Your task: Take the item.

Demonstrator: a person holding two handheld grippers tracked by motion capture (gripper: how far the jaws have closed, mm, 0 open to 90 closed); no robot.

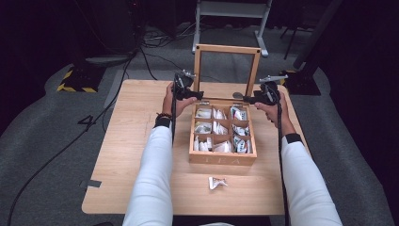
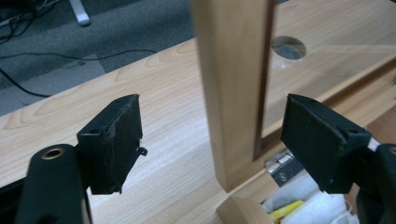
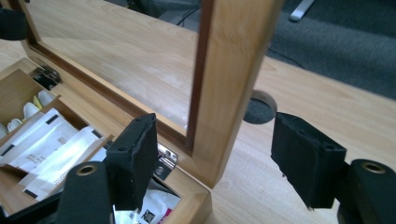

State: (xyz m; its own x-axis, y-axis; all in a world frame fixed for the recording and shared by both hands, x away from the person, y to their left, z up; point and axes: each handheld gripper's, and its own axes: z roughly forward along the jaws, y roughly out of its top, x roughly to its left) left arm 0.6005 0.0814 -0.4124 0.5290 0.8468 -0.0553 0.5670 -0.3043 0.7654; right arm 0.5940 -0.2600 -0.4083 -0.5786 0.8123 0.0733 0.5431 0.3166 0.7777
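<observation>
While the lid (image 1: pixel 227 49) of the tea box (image 1: pixel 223 158) stands upright on its hinges, each hand-held gripper straddles one side rail near the hinge end. Box sits mid-tabletop (image 1: pixel 136 141), nine compartments, tea packets inside; one loose packet (image 1: pixel 217 182) lies on the tabletop just in front of it.

Left hand-held gripper (image 2: pixel 210 140): jaws spread, left rail of the lid (image 2: pixel 231 84) between them, pads not touching wood. Right hand-held gripper (image 3: pixel 215 163): likewise released, right rail (image 3: pixel 229 88) in the gap, clear on both sides. Hinge (image 3: pixel 164 161) visible just below.

Judgement: the step in hand is taking hold of the lid frame, probably to swing it down shut. To do it well:
- close both sides evenly on the wood rails, not the glass pane (image 3: pixel 116 56);
- grip higher up the rails would give better leverage than so near the hinges;
- move both hands together along the hinge arc, so the frame does not twist;
- mind packets standing proud in the back row.
</observation>
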